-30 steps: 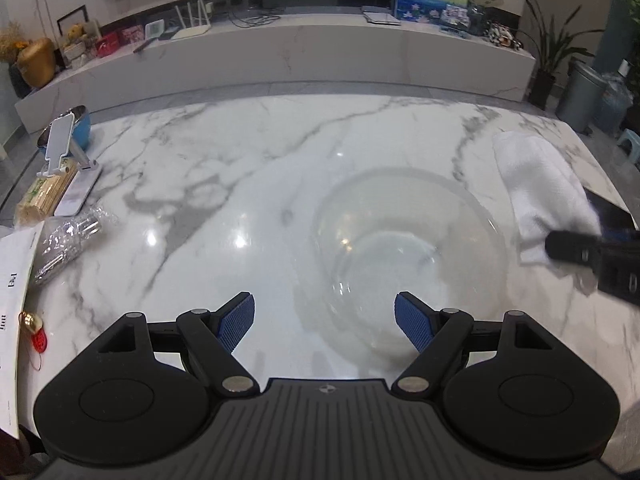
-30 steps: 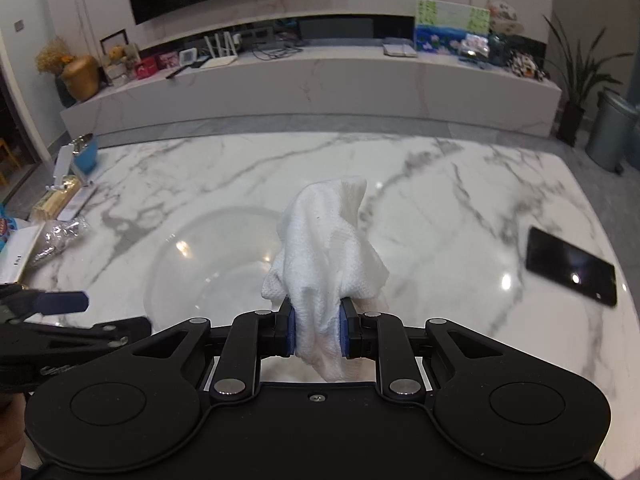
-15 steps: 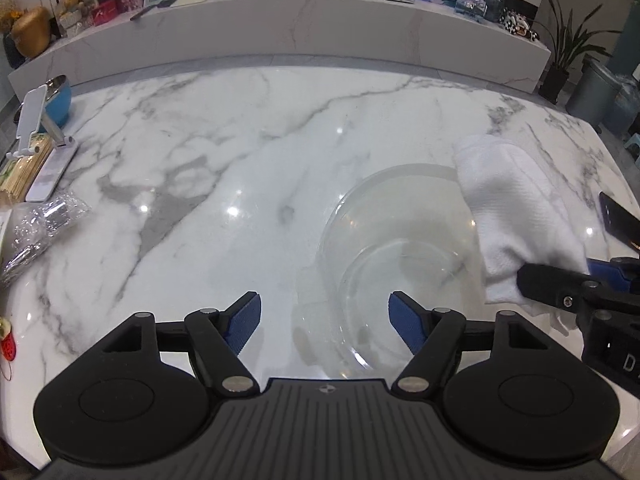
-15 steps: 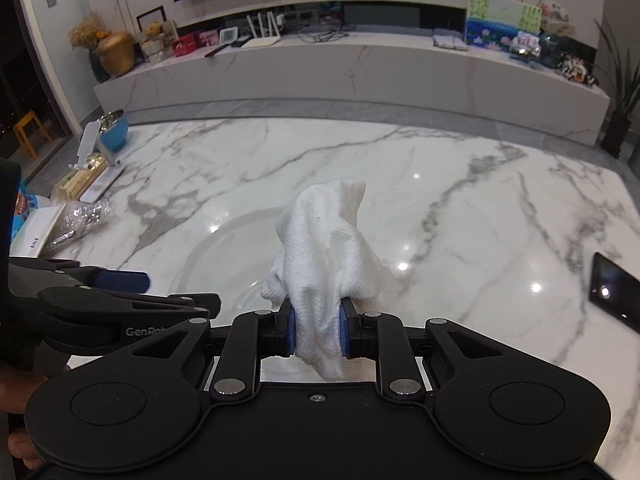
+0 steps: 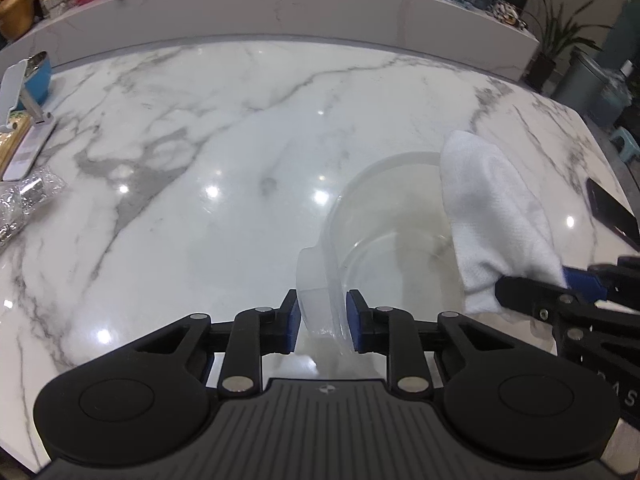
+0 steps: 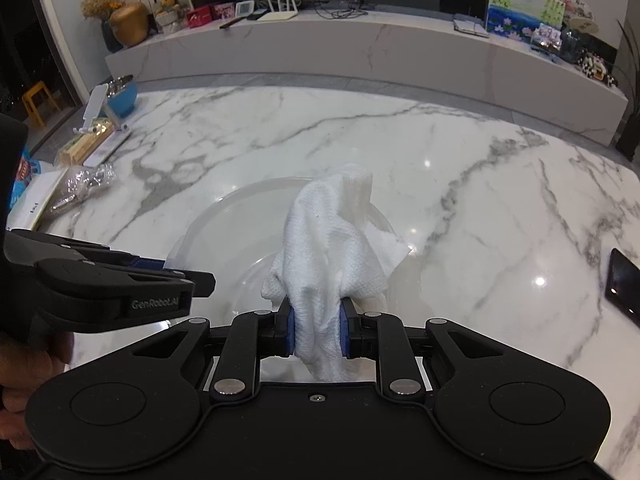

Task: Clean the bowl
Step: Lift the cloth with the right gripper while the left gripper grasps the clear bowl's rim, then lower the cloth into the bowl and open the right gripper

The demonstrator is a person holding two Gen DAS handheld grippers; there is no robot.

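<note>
White marble counter (image 5: 224,128) carries the clear bowl (image 5: 384,216) at its near right. The left gripper (image 5: 322,322) has just been closing its jaws over the bowl's near rim, which sits between the pads, steadying it. The right gripper (image 6: 317,334) is clamped on a white cloth (image 6: 336,248) hanging over the bowl. By my reading, the wiping itself is all left to do.

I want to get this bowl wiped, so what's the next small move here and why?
Probably lower the right gripper so the white cloth meets the inside of the clear bowl. The left gripper, whose jaws have just been closing, now straddles the bowl's near rim, steadying it, while the cloth is clamped and hangs over the bowl's opening.
</note>
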